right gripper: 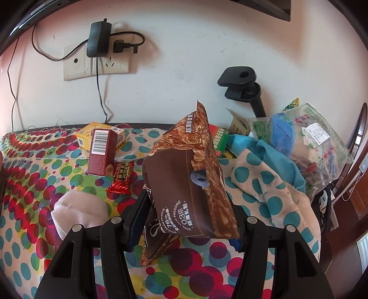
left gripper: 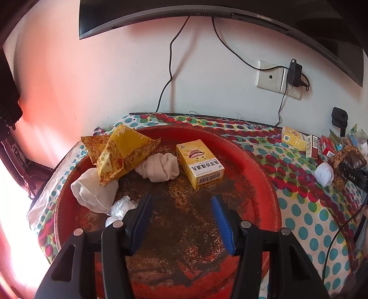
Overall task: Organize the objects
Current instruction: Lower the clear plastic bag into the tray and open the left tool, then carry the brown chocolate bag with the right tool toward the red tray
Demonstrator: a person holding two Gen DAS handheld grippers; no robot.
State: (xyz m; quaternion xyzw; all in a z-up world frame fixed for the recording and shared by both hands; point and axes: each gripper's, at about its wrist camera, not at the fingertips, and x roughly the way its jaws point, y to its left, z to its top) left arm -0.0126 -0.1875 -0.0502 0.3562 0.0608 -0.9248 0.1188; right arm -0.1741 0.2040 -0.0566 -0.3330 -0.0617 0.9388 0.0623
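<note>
My left gripper (left gripper: pixel 182 202) is open and empty above a worn red tray (left gripper: pixel 260 165). In the tray lie a yellow box (left gripper: pixel 199 164), a beige sock ball (left gripper: pixel 158 169), a white sock (left gripper: pixel 92 191), a yellow-orange snack bag (left gripper: pixel 119 154) and crumpled clear plastic (left gripper: pixel 119 208). My right gripper (right gripper: pixel 188 207) is shut on a brown snack bag (right gripper: pixel 186 184) and holds it above the dotted cloth. A white sock ball (right gripper: pixel 78 210) lies just left of it. A maroon box (right gripper: pixel 101 151), a yellow box (right gripper: pixel 92 135) and a red candy wrapper (right gripper: pixel 122 177) lie further back.
The table wears a polka-dot cloth (left gripper: pixel 310 207). A blue dotted towel (right gripper: pixel 264 174) and a clear bag of goods (right gripper: pixel 306 138) pile up at the right. A black clamp mount (right gripper: pixel 243 87), a wall socket with charger (right gripper: pixel 99 46) and cables sit behind. A monitor (left gripper: pixel 184 13) hangs overhead.
</note>
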